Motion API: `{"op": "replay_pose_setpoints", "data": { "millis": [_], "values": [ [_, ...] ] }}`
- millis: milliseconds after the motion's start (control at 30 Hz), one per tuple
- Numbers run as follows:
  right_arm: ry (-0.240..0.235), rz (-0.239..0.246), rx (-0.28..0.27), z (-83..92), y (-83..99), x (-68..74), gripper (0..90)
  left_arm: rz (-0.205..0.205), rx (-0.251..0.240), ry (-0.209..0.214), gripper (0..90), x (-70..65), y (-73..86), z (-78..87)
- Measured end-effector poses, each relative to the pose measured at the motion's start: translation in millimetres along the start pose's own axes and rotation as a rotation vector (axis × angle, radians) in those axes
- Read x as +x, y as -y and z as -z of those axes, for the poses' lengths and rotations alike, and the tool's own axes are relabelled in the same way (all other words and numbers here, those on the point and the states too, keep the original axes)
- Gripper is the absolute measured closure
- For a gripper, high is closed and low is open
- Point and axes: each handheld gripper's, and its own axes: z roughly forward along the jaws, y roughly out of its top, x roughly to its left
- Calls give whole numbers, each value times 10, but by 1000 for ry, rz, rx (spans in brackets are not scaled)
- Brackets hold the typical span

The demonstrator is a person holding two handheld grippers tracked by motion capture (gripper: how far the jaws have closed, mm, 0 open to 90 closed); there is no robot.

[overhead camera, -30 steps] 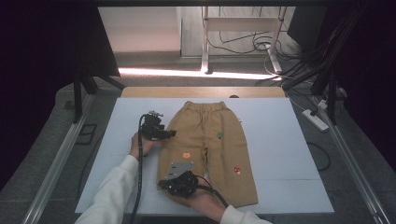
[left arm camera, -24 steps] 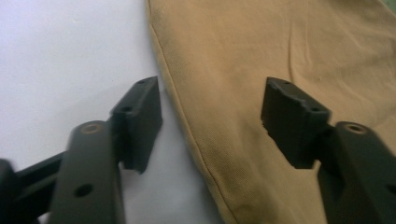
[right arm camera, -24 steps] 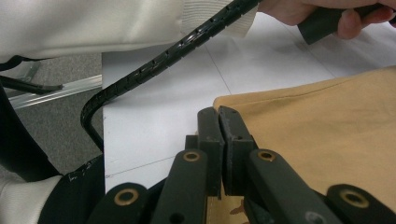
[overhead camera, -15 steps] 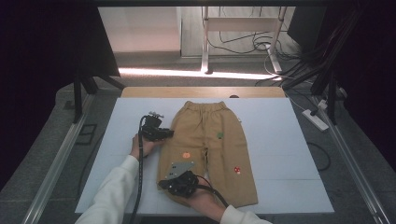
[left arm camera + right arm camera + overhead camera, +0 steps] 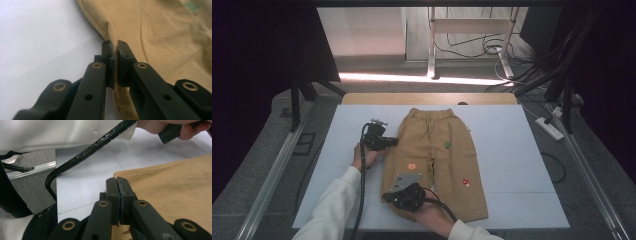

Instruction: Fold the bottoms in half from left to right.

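**Both grippers clamped on the tan trousers' left edge**

White surface [image 5: 512, 150], wide, covered with a pale sheet, a wooden strip along its far edge. Grey floor around it, metal rails at both sides, cables and a power strip [image 5: 549, 128] off to the right.

Tan child's trousers [image 5: 437, 160] lie flat in the middle of the surface, elastic waistband at the far end, legs pointing toward the person. Small patches on the fabric: green one [image 5: 447, 145] on the right thigh, orange one [image 5: 411, 166] on the left leg, red-and-white one [image 5: 465, 183] lower on the right leg.

Person's arms in white sleeves [image 5: 332, 205] come in from the near edge.

Left gripper [image 5: 393, 142] sits at the trousers' left side seam, about hip height, pointing in toward the cloth. Its jaws have just been closing; in the left gripper view they are pinched together on a raised fold of the tan edge [image 5: 112, 37], cloth running between the pads.

Right gripper [image 5: 387, 196], grey plate on top, is at the near left corner of the left leg, by the hem. In the right gripper view the jaws are clenched tight at the hem corner [image 5: 120, 173], tan cloth caught under them, white surface just beside.

Black ribbed cable [image 5: 82, 155] trails from the left gripper across that view.
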Motion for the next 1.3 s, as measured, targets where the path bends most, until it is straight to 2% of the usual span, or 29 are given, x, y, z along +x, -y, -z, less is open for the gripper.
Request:
{"op": "replay_pose_setpoints", "data": {
  "millis": [433, 900, 1033, 1300],
  "values": [
    [7, 5, -32, 97, -27, 17, 894, 14, -76, 36, 853, -70, -75, 155],
    [6, 10, -43, 127, -40, 21, 895, 9, -95, 51, 853, -86, -106, 229],
    [-2, 1, -56, 133, -55, 24, 895, 10, -107, 61, 853, -82, -118, 293],
    [-9, 20, -105, 218, -173, 68, 895, 0, -158, 78, 853, -116, -166, 487]
  ]
}}
